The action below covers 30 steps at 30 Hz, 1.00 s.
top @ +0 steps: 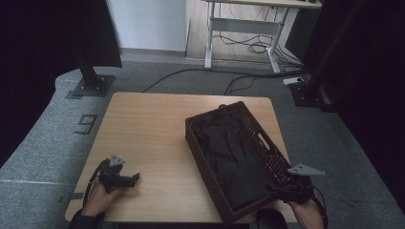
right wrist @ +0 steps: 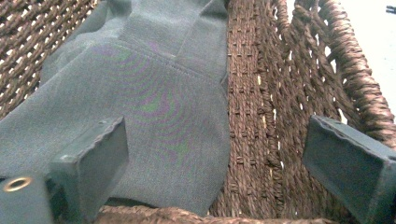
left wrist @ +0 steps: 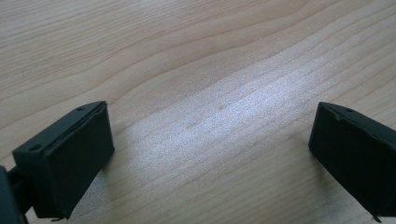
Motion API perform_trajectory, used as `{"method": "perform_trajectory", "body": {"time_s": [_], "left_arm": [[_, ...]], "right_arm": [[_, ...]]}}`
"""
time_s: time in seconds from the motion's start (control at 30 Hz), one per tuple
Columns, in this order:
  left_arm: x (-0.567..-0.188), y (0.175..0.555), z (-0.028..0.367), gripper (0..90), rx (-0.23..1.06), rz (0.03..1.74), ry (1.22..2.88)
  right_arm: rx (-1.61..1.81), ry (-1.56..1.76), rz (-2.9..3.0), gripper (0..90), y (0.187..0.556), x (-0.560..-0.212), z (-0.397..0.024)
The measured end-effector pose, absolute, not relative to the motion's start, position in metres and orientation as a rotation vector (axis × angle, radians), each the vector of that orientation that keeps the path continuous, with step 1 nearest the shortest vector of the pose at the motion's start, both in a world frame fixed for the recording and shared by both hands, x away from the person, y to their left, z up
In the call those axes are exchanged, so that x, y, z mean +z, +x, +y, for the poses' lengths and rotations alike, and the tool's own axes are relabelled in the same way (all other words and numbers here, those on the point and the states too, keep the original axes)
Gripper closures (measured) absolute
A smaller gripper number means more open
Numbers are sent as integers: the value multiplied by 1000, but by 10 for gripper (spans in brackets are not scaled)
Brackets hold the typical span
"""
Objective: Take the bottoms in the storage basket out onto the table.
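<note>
High view: brown wicker basket [top: 272,148] sits on the right half of the wooden table [top: 148,129], with dark folded cloth [top: 234,157] inside; its folds are hard to read in the dim light. Right gripper [top: 286,191] is at the basket's near corner, jaws spread wide, empty, above the cloth [right wrist: 154,107]. Left gripper [top: 125,180] rests on bare table, jaws apart. Basket's near end is cut off at the frame edge.
</note>
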<state>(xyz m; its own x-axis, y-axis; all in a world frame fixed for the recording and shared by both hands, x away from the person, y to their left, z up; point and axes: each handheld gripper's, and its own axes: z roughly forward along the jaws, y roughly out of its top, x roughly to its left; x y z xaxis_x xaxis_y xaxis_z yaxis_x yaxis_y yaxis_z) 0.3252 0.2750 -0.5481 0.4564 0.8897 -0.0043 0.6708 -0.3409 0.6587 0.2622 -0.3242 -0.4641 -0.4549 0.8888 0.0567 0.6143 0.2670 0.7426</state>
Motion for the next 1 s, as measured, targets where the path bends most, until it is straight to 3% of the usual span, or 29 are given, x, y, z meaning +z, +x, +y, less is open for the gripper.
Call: {"method": "perform_trajectory", "body": {"time_s": [0.17,0.57,0.67,0.8,1.0], "left_arm": [[-548,325,275,0,482,1296,2117],[-548,325,275,0,482,1296,2117],[-548,325,275,0,482,1296,2117],[-548,325,275,0,482,1296,2117],[-548,325,275,0,482,1296,2118]], "right_arm": [[1042,1366,2183,3,269,-458,-322],[1077,1341,2220,0,293,-436,-308],[1109,1366,2268,77,301,-434,-302],[1140,1357,2286,78,308,-433,-297],[1147,1282,2282,0,328,-431,-281]]}}
